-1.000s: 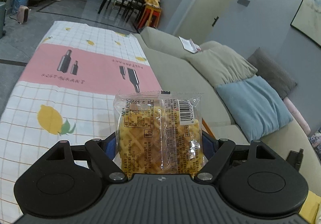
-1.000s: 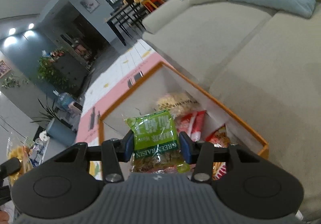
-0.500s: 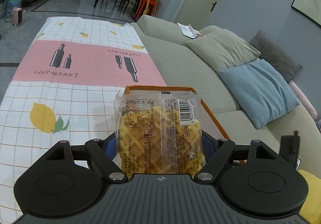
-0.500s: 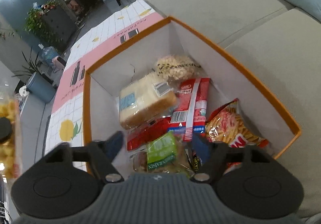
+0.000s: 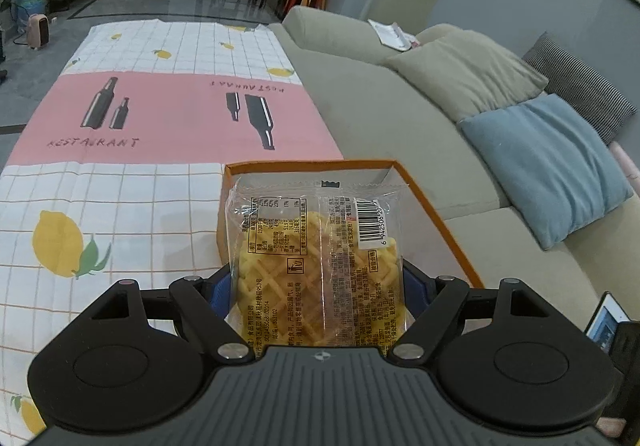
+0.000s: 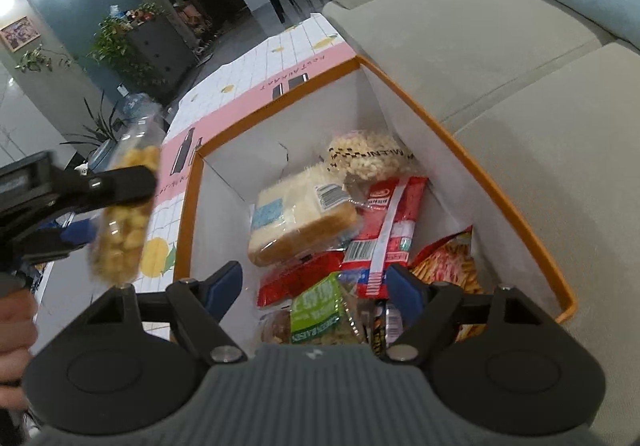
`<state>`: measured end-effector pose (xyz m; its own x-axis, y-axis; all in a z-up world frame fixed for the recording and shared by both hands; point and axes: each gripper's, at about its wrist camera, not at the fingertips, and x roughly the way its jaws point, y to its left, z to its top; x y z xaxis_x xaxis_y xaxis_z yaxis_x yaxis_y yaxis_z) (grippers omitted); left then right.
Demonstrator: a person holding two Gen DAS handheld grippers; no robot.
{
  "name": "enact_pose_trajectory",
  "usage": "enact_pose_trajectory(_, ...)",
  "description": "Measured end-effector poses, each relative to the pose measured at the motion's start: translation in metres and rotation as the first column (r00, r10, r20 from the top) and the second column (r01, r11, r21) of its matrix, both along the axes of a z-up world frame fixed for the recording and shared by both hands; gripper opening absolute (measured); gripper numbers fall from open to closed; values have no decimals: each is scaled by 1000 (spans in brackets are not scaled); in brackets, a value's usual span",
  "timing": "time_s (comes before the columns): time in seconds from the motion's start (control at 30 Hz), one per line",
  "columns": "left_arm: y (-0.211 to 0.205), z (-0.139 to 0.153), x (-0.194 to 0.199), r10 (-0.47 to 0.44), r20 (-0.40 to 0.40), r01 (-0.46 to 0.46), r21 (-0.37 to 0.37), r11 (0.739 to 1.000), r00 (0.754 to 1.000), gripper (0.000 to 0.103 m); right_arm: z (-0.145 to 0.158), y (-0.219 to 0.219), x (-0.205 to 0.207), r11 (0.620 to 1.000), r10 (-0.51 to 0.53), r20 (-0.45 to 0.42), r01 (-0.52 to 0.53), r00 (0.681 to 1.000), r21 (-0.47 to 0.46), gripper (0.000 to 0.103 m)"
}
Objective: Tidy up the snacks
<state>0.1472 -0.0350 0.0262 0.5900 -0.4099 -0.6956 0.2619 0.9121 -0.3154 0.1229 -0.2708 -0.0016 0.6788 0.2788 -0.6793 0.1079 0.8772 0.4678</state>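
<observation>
Left gripper: clamped on the waffle packet, held upright in front of the orange box.
Right gripper: jaws spread, nothing between them.
Right view only: box interior; green raisin bag beside bread and red packets.
Left view only: tablecloth, sofa.

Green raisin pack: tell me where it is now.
In the right wrist view the green raisin pack lies in the orange box, at its near end, below the red packets.
</observation>
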Motion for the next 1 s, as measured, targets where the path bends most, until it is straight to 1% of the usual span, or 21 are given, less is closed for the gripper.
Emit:
enact_pose_trajectory(0.1,-7,-11,9,13,-40,-12,22,1000,999,92,-4,-2,3,1000,-8,-7,8,1000,6,77)
enact_pose_trajectory(0.17,-11,-16,13,14,-54,-12,33,999,998,92,-6,-2,3,1000,-6,-4,6,1000,17,77)
enact_pose_trajectory(0.23,-12,-21,15,28,-66,-25,44,999,997,93,-6,0,2,1000,5,0,-5,1000,8,77)
enact_pose_trajectory(0.27,-12,-22,17,42,-72,-39,38,999,997,93,-6,0,2,1000,9,-1,-9,1000,4,77)
enact_pose_trajectory(0.33,-8,-25,17,65,-67,-64,9,998,996,99,-5,1,2,1000,9,-2,-9,1000,2,77)
enact_pose_trajectory(0.4,-5,-25,17,42,-53,-43,-21,999,998,102,-5,1,1,1000,7,-3,-7,1000,2,77)
enact_pose_trajectory(0.5,1,-24,18,28,-69,-34,-76,997,997,103,-5,3,2,1000,12,-9,-12,1000,-8,77)
enact_pose_trajectory(0.6,4,-20,18,45,-68,-51,-79,996,997,103,-5,6,2,1000,17,-14,-18,1000,-21,77)
enact_pose_trajectory(0.7,6,-11,11,50,-33,-52,-61,997,998,103,-4,10,2,999,23,-22,-24,999,-29,77)
enact_pose_trajectory(0.8,5,2,1,51,38,-51,-6,999,998,103,-1,14,2,999,21,-33,-22,999,-46,77)
enact_pose_trajectory(0.87,4,13,-12,54,112,-59,40,997,992,103,4,18,1,998,19,-34,-21,999,-66,77)
enact_pose_trajectory(0.9,3,20,-19,56,150,-68,77,995,987,103,8,21,0,997,20,-31,-22,999,-74,77)
enact_pose_trajectory(1.0,-1,35,-39,74,247,-114,154,981,966,103,20,30,-4,994,16,-20,-18,1000,-107,77)
